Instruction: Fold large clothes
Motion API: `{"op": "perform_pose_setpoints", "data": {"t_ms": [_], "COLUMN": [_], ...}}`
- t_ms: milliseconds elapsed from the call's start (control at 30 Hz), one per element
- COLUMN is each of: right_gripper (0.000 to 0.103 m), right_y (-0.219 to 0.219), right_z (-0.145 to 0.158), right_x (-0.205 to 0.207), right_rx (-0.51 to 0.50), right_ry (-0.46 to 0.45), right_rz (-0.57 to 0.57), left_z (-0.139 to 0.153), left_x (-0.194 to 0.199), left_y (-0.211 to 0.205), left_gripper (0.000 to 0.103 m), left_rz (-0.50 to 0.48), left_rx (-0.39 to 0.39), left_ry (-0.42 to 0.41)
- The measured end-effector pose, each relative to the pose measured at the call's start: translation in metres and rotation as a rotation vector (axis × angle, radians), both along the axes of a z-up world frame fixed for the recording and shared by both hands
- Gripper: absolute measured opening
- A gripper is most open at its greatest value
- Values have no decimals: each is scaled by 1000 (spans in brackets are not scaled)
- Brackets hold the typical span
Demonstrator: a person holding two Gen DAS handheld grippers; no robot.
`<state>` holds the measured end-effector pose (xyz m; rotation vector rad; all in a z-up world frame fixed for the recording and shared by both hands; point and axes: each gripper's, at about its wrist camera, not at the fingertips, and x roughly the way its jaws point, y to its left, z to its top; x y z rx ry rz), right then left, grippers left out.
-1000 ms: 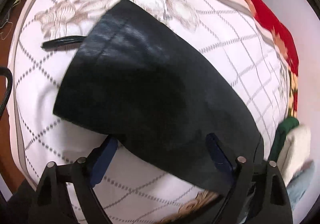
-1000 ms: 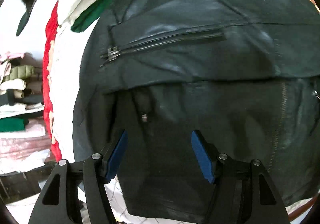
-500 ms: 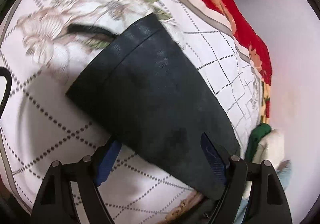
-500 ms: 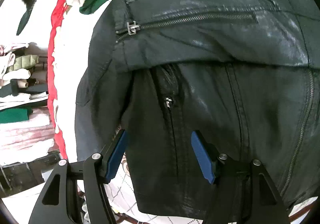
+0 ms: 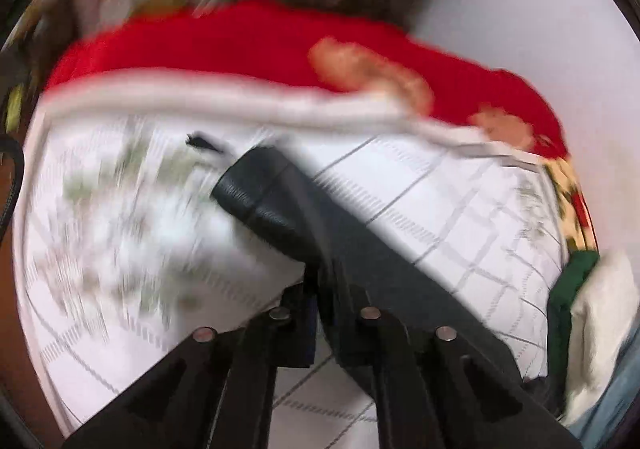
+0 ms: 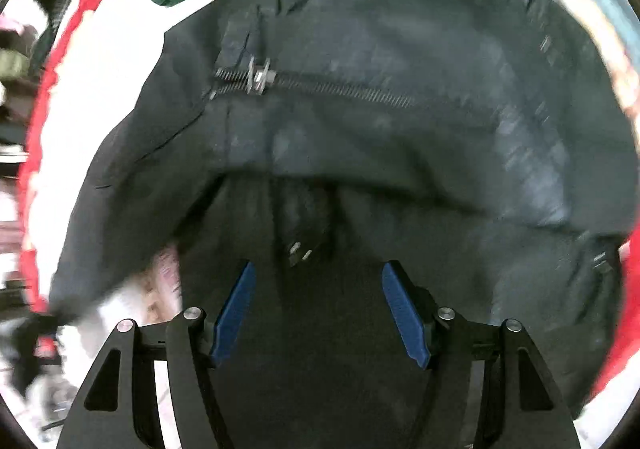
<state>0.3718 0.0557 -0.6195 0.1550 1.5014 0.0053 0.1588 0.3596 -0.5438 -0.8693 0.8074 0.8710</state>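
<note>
A black leather jacket (image 6: 360, 153) lies on a white bedspread. Its zipper (image 6: 312, 85) runs across the chest in the right wrist view. My right gripper (image 6: 318, 309) is open and hovers over the jacket's lower front. In the left wrist view, my left gripper (image 5: 324, 289) is shut on the jacket's black sleeve (image 5: 280, 205), which is pinched between the fingers and stretches up and left from them. The left view is blurred by motion.
The white bedspread (image 5: 420, 185) has a grey grid and flower print, with a red blanket (image 5: 240, 41) along its far edge. A pile of green and white clothes (image 5: 588, 325) lies at the right. Cluttered shelves stand beyond the bed.
My left gripper has closed on the sleeve and swung so the bed's far edge shows. My right gripper stayed open and moved over the jacket front.
</note>
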Motion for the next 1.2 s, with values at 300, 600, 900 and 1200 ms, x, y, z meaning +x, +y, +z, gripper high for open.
{"op": "perform_pose_setpoints", "data": {"t_ms": [300,600,900,1200], "right_gripper": [82,82,82,82], "right_y": [-15,-125,-308,-411], "right_z": [16,31,41,9], "right_x": [33,25,-29,-71], "right_rx": [-176,-6,-26,-2], "right_ry": [-135,-150,-126,-39], "right_rz": [-74,-300,-500,-557], "left_z": [102,164,134,35], "left_x": [74,134,174,160], "left_y": [-52,-204,-462,-575], "left_gripper": [1,1,1,7], "left_rz": [-340,-676,-1165,-1414], "left_rx": [261,366,200,106], "left_ry": [-65,-189,-209,105]}}
